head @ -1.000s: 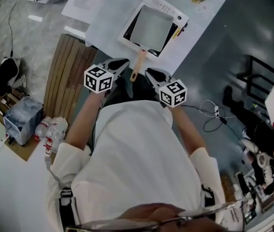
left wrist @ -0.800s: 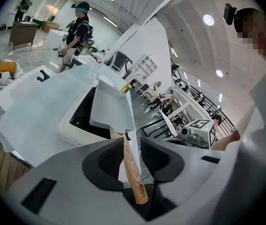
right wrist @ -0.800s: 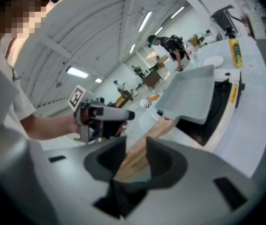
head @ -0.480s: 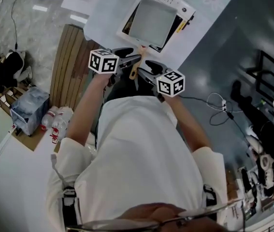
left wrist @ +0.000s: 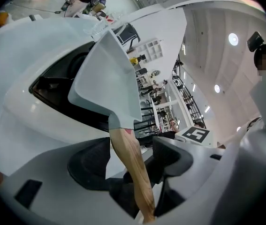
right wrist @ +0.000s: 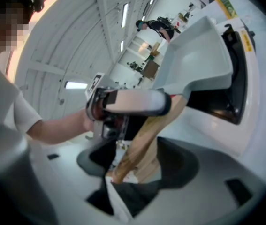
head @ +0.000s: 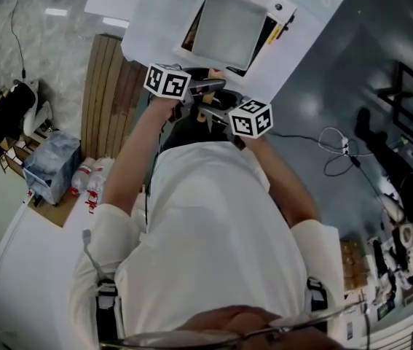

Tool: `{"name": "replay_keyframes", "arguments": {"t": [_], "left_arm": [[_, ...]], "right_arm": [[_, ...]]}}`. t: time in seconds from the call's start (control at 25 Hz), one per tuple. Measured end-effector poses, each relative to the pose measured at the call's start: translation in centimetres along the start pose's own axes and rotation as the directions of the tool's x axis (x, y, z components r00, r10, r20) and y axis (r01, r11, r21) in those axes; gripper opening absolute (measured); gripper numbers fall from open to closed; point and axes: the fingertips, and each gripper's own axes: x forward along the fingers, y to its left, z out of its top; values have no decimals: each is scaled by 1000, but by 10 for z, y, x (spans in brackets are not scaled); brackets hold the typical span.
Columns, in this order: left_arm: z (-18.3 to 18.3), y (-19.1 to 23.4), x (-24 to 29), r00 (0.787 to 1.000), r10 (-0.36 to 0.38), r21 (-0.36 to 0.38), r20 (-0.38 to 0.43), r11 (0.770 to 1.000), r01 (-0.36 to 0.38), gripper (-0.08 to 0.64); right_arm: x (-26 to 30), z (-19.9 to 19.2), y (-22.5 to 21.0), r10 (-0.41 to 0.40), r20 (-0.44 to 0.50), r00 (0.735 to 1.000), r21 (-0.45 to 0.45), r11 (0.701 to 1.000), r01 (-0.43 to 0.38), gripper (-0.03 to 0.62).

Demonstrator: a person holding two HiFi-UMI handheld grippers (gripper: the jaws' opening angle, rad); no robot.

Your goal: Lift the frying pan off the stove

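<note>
Nearest, the person's white shirt (head: pixel 213 232) fills the lower frame, with both arms reaching up-frame. Just above it meet two grippers, the left gripper (left wrist: pixel 132 157) and the right gripper (right wrist: pixel 140 165). Both have just been opening and stand spread, with the one wooden handle (left wrist: pixel 127 144) between each pair of jaws and the pads not closed on it. Beyond, the single grey pan (head: pixel 228 29) sits on the one stove (head: pixel 264 0), close to the near edge of the tabletop (head: pixel 155 28), its handle jutting over that edge. Bare tabletop lies left of the stove. A slatted bench (head: pixel 108 100) and some bottles (head: pixel 89 184) crowd the left, and a cable (head: pixel 337 148) crosses the floor at right
</note>
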Motion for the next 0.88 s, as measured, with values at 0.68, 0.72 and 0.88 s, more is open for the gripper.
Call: {"name": "replay_keyframes", "arguments": {"t": [0.68,0.72,0.88], "left_arm": [[-7,-2,16,990,-112,4,-88,994,112,219],[-7,-2,16,990,-113,6,-80,994,114,219],[-6,-4,15,991,-131,10,-42,991,131,219]], "right_arm": [[16,-5,0,31,-31,999,26,999,-30,192],[16,-5,0,32,-31,999,24,999,-31,192],[15,-3,2,40,-25,999,20,999,-39,191]]}}
